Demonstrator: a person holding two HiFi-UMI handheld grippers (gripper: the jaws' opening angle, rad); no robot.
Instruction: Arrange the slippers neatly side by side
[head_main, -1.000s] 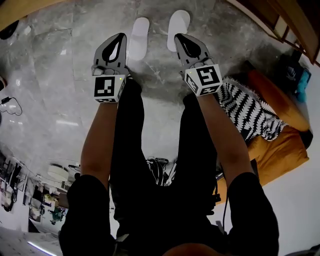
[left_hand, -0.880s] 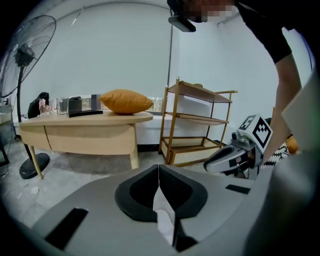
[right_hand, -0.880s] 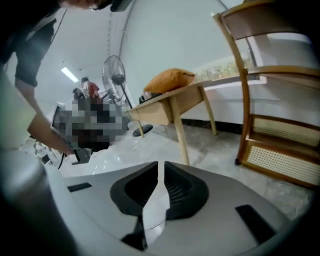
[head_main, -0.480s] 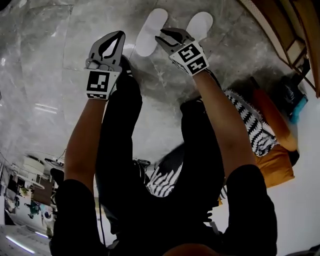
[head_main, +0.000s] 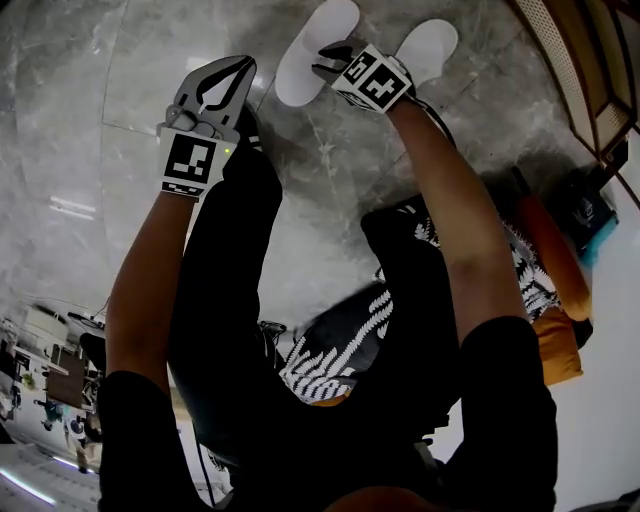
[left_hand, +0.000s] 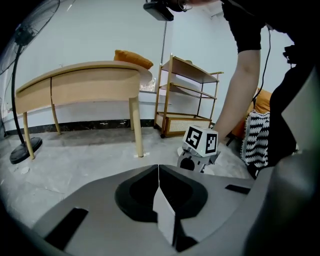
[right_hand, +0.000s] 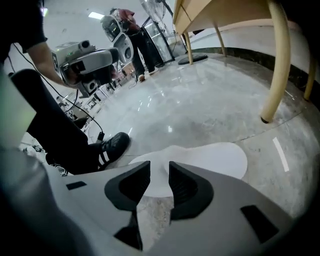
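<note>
At 12 o'clock in the head view, two white slippers lie on the grey stone floor (head_main: 330, 170), near each other with a strip of floor between them.

**Tool state**
- Right gripper (head_main: 325, 66): positioned over the near end of the left-hand slipper (head_main: 312, 42). In the right gripper view its (right_hand: 159, 172) jaws stand wide apart, with the slipper's (right_hand: 210, 157) raised upper just ahead of the tips. The pads do not press on it.
- Left gripper (head_main: 243, 66): at 10 o'clock, jaws fully together (left_hand: 158, 167) with nothing between them, clear of both slippers.
- Right-hand slipper (head_main: 430, 45): at 1 o'clock, untouched.

**Step in hand (judged): take hold of the left-hand slipper**
1. Advance the open jaws until the upper sits fully between the pads.
2. Close on the upper, not on the thin sole edge, which would likely slip out.
3. Move the slipper low over the floor toward 1 o'clock.
4. Set it parallel to its partner, heels level, before releasing.
</note>
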